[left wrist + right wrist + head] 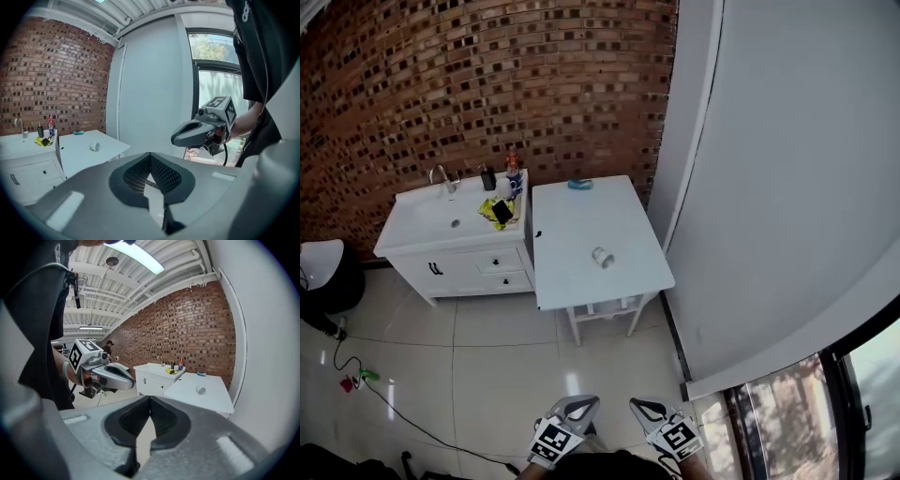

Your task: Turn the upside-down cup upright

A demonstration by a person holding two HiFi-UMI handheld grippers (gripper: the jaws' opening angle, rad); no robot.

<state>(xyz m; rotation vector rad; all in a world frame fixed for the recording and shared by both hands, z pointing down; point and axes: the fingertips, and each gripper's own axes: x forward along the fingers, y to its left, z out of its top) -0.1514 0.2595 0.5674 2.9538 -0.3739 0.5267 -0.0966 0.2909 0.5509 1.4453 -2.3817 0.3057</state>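
The cup (pixel 602 257) seems to lie on its side on the white table (pixel 572 216), at twelve o'clock from both grippers and well apart from them. The left gripper (pixel 577 407) and right gripper (pixel 645 409) sit at six o'clock, each with jaws together and empty.

Room's pretty plain: the far wall is dark red brick (pixel 441 84), and a big smooth white wall (pixel 787 169) runs down the right side. The floor (pixel 487 366) is pale glossy tile with a black cable (pixel 403 412) snaking across the near left. Against the brick there's a white vanity cabinet (pixel 473 267) with drawers, a sink (pixel 441 217) and a chrome tap (pixel 445 178). Right up against its right side sits a white table (pixel 572 234) on thin legs. The near right corner has a dark-framed window (pixel 872 394), with daylight and greenery outside. Overhead it's a white ribbed ceiling (pixel 117 287) with a long strip light (pixel 136 256) switched on.
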